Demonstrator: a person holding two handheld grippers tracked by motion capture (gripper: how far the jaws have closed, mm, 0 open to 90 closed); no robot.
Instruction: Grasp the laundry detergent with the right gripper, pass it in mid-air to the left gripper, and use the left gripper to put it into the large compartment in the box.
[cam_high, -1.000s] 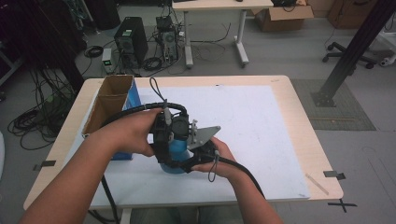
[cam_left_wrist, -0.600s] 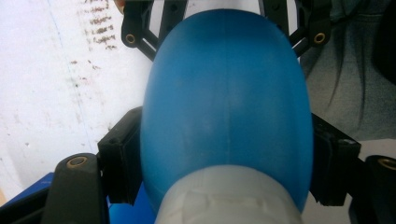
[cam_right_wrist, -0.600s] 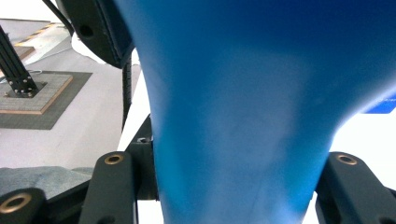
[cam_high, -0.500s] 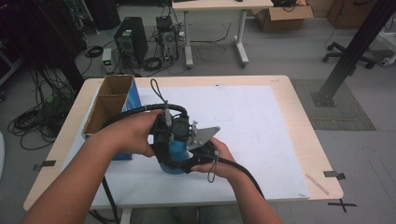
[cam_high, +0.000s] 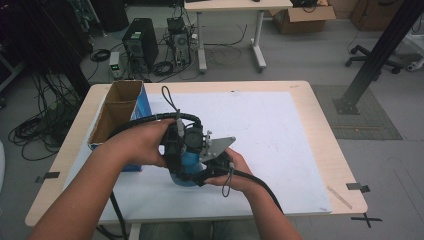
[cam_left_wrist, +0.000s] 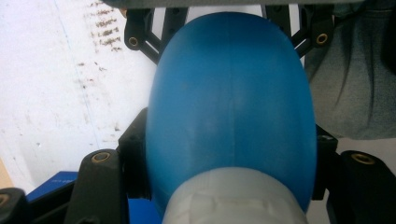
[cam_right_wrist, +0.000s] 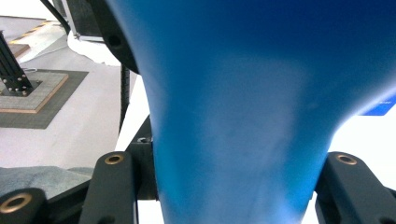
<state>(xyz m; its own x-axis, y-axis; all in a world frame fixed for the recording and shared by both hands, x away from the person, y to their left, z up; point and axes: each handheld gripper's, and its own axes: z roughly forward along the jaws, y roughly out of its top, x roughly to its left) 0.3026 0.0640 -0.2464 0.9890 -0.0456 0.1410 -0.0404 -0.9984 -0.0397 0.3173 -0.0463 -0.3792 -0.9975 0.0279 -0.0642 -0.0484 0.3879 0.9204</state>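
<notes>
Both the left gripper (cam_high: 176, 150) and the right gripper (cam_high: 212, 162) pinch a blue bottle (cam_high: 186, 167) near the table's (cam_high: 300, 95) near edge. A cardboard box (cam_high: 117, 115) sits close on the left; the white mat (cam_high: 270, 135) lies bare toward the right edge.

A smooth, matte blue plastic bottle (cam_high: 187, 167) is sitting low over the white-covered surface (cam_high: 280, 140), near its front edge and just right of an open cardboard box with blue sides (cam_high: 120, 117). In the left gripper view the blue bottle (cam_left_wrist: 231, 116) is showing a rounded, bulging body ending in a pale whitish ribbed cap or collar (cam_left_wrist: 233, 198) at the near end. In the right gripper view the bottle (cam_right_wrist: 243, 121) is narrowing from a wide body down to a slimmer neck. Black jaws are pressing against it on both sides in each gripper view. Whether it is touching the surface cannot be told.
</notes>
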